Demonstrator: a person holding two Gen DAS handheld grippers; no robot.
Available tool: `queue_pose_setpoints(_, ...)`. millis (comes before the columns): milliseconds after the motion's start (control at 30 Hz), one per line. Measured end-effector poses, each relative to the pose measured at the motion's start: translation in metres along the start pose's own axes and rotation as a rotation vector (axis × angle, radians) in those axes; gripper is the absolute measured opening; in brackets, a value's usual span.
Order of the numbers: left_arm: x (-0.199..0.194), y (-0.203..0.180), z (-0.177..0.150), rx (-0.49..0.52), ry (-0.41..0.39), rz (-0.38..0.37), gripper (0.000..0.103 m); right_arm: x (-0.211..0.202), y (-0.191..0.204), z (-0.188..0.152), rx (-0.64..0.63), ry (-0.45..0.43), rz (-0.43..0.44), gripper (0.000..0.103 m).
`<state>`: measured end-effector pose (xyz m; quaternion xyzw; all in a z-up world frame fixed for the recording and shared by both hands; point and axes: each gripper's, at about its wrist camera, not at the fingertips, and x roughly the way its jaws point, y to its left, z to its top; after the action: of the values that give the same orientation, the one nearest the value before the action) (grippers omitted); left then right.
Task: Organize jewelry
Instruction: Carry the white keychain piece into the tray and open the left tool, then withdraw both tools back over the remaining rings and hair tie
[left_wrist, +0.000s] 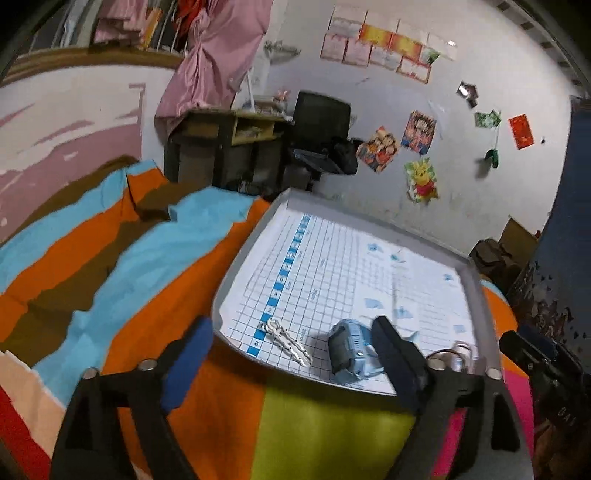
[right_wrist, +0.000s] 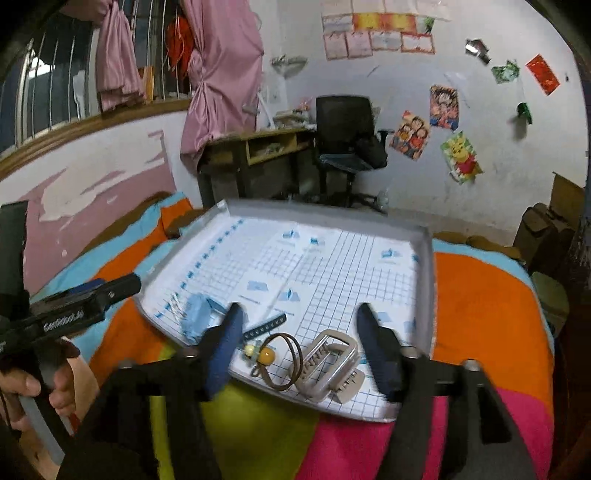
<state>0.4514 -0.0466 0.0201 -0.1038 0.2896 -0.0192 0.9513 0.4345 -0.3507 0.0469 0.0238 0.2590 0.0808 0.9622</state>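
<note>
Here, jewelry and hair pieces lie along the near edge of a grey tray (right_wrist: 424, 258) lined with gridded paper: a beige hair claw clip (right_wrist: 328, 365), a brown hair tie (right_wrist: 286, 360), a light blue clip (left_wrist: 351, 345) and a white hairpin (left_wrist: 290, 341). The tray sits on a striped bed cover (left_wrist: 147, 266). Both the left claw (left_wrist: 291, 363) and right claw (right_wrist: 301, 349) hover wide open, empty.
</note>
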Motion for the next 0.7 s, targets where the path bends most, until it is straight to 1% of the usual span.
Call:
queue_pose_setpoints(67, -0.021, 0.0, -0.001, 0.006, -0.037, -0.001, 0.095, -0.019, 0.0, 0.002, 0.013, -0.029, -0.009, 0.075)
queue_pose_setpoints(133, -0.041, 0.0, -0.004, 0.007, -0.061, -0.008, 0.098, -0.037, -0.001, 0.001, 0.035, -0.052, -0.023, 0.081)
queue_pose_setpoints(167, -0.052, 0.002, -0.006, 0.007, -0.074, -0.001, 0.099, -0.046, -0.002, 0.0, 0.043, -0.063, -0.029, 0.087)
queue_pose_setpoints(233, -0.074, 0.003, -0.012, 0.006, -0.105, 0.018, 0.102, -0.072, -0.001, -0.003, 0.057, -0.093, -0.051, 0.094)
queue_pose_setpoints(367, -0.12, 0.007, -0.024, 0.015, -0.161, 0.019, 0.102, -0.121, 0.002, -0.014, 0.07, -0.147, -0.056, 0.095)
queue_pose_setpoints(467, -0.151, 0.011, -0.032, 0.01, -0.176, 0.011, 0.103, -0.152, 0.007, -0.023, 0.069, -0.172, -0.053, 0.098)
queue_pose_setpoints(600, -0.193, 0.015, -0.047, 0.001, -0.207, -0.003, 0.103, -0.196, 0.018, -0.04, 0.052, -0.208, -0.046, 0.099)
queue_pose_setpoints(700, -0.219, 0.016, -0.059, -0.001, -0.207, -0.025, 0.103, -0.22, 0.026, -0.051, 0.037, -0.224, -0.04, 0.099)
